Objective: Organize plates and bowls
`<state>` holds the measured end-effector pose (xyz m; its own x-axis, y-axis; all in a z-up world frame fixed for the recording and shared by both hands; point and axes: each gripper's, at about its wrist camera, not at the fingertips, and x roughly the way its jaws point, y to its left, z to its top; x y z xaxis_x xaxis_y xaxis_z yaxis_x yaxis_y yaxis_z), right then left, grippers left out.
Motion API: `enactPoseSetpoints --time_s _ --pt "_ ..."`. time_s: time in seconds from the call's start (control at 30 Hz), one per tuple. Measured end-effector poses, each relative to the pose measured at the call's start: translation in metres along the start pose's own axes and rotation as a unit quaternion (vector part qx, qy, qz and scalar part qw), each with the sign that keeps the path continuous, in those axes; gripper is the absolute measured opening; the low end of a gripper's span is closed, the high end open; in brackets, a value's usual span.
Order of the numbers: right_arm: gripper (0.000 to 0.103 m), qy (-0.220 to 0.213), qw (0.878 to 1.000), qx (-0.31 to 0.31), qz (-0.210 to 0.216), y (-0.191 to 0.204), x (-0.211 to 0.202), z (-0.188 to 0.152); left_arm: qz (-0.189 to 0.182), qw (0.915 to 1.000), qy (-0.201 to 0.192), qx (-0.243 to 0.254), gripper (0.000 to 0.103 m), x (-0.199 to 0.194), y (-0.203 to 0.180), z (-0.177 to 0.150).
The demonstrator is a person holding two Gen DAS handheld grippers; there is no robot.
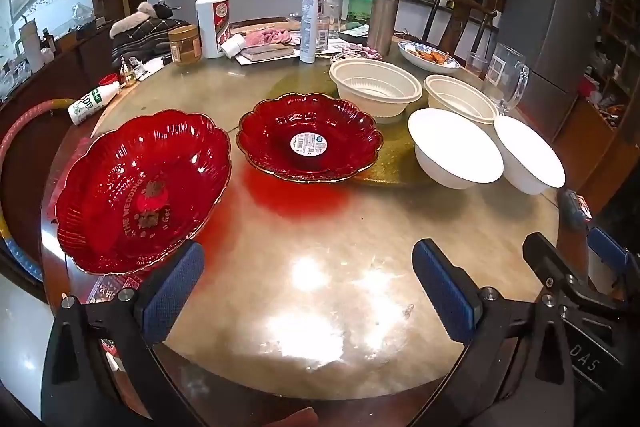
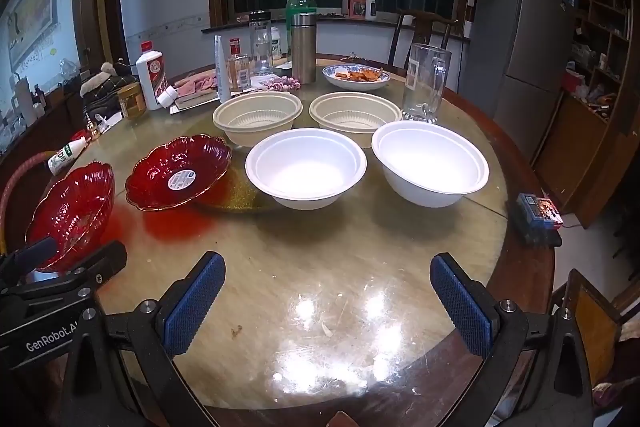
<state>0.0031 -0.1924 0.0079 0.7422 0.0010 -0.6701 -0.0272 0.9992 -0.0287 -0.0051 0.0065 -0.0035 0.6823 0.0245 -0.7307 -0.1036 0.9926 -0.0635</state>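
Nothing is stacked yet: two red plates (image 1: 144, 187) near the table's (image 2: 320, 307) left edge, four bowls (image 2: 306, 169) toward its middle and right, both grippers' fingers (image 2: 196, 303) spread apart, holding nothing.

Four bowls (image 2: 306, 169) beyond spread fingers (image 2: 196, 307)

Light from overhead lamps falls bright on the worktop (image 1: 304, 307) and makes white glare patches near its front. The windows behind are dark. Fisheye bending curves the edges, and the corners go black.
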Motion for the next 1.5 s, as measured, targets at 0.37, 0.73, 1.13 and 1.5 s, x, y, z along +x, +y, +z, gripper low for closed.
enactPoseSetpoints --time_s 0.37,0.73,1.13,1.5 --pt "0.103 0.001 1.000 0.000 -0.003 -0.0030 -0.0008 -0.0004 0.000 1.0000 0.000 -0.001 0.103 0.0000 0.0015 -0.0018" --pt "0.103 0.001 1.000 -0.001 -0.003 -0.0033 -0.0007 -0.0005 0.000 1.0000 0.002 -0.004 0.103 0.0001 0.0027 -0.0029" --pt "0.103 0.001 1.000 0.000 -0.003 -0.0011 -0.0017 0.0000 0.001 1.0000 0.002 -0.003 0.103 -0.0008 0.0045 -0.0041" --pt "0.103 0.001 1.000 0.000 -0.003 -0.0018 -0.0021 -0.0001 0.002 1.0000 0.003 -0.004 0.103 -0.0006 0.0043 -0.0046"
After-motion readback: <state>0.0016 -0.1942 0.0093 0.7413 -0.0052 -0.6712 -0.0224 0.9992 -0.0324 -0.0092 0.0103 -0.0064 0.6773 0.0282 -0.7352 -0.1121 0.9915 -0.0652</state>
